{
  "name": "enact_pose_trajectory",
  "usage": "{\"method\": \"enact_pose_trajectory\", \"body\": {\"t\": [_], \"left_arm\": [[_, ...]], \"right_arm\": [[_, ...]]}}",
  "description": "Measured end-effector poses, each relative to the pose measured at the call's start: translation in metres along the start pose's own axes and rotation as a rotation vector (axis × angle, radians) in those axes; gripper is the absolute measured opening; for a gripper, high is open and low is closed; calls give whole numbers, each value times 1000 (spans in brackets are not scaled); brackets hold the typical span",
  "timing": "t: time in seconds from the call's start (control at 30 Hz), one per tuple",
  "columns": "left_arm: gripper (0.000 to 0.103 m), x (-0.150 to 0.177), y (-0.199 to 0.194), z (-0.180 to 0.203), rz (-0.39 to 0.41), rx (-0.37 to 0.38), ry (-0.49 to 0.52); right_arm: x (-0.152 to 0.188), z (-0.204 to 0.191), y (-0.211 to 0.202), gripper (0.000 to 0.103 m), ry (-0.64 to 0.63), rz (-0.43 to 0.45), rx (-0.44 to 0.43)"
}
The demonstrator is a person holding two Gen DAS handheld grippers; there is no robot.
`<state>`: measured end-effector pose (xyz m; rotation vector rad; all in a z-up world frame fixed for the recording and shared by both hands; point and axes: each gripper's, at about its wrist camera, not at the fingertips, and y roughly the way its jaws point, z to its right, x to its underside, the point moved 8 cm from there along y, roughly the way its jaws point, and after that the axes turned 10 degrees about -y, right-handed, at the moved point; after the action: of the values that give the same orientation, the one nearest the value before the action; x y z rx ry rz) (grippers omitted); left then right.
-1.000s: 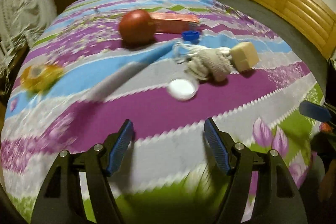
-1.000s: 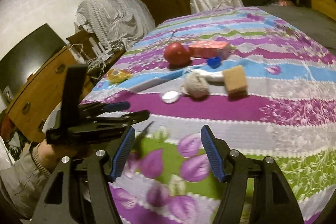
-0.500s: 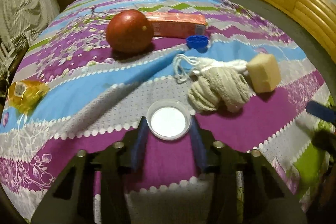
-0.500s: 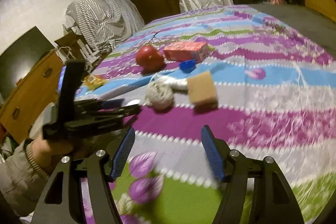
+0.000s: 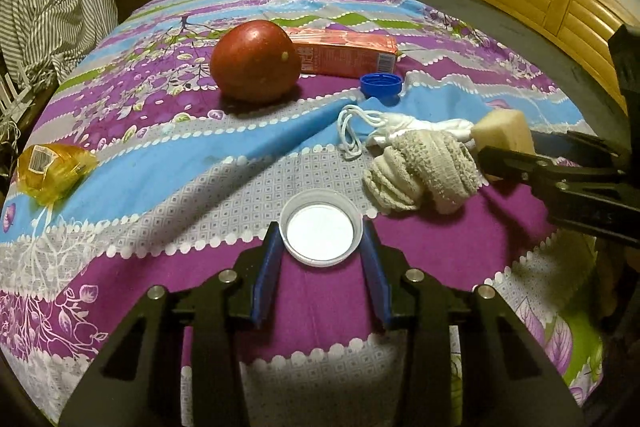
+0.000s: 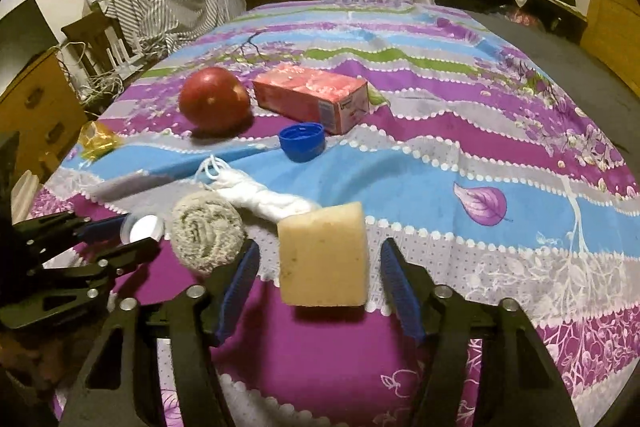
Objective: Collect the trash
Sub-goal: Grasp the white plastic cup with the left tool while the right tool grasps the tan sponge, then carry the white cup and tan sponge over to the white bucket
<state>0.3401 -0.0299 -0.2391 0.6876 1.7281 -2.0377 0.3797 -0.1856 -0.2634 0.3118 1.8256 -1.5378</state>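
Observation:
A white plastic lid point(image 5: 320, 239) lies on the purple stripe of the bed sheet, open side up. My left gripper point(image 5: 321, 233) is shut on it, one blue pad against each side; from the right wrist view the same lid point(image 6: 146, 228) shows in those jaws at the left edge. A beige sponge block point(image 6: 322, 259) sits between the fingers of my right gripper point(image 6: 320, 247). Those jaws are closing, with a gap still showing on both sides of the sponge. The left wrist view has the sponge point(image 5: 502, 129) partly behind the right gripper's black fingers point(image 5: 504, 159).
Also on the sheet: a rolled beige sock point(image 5: 424, 167), a twisted white cloth with loops point(image 5: 400, 125), a blue bottle cap point(image 5: 380, 85), a red fruit point(image 5: 256, 61), a red carton point(image 5: 348, 53) and a yellow wrapper point(image 5: 52, 167). A wooden headboard point(image 5: 560, 7) stands at the right.
My left gripper moved forward over the white lid and shut on it, then held still. My right gripper travelled forward to straddle the sponge, and its jaws have narrowed.

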Motion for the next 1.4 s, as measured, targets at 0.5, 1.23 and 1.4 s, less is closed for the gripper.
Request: {"method": "enact_pose_trajectory", "body": {"t": [0.5, 1.23, 1.4], "left_arm": [[38, 8, -39, -18, 92, -27, -61], [38, 19, -230, 18, 530, -48, -72], [38, 22, -250, 29, 596, -43, -62]], "right_arm": [[23, -19, -63, 40, 4, 140, 31], [28, -105, -279, 40, -75, 570, 177], [37, -108, -313, 40, -55, 636, 218]]}}
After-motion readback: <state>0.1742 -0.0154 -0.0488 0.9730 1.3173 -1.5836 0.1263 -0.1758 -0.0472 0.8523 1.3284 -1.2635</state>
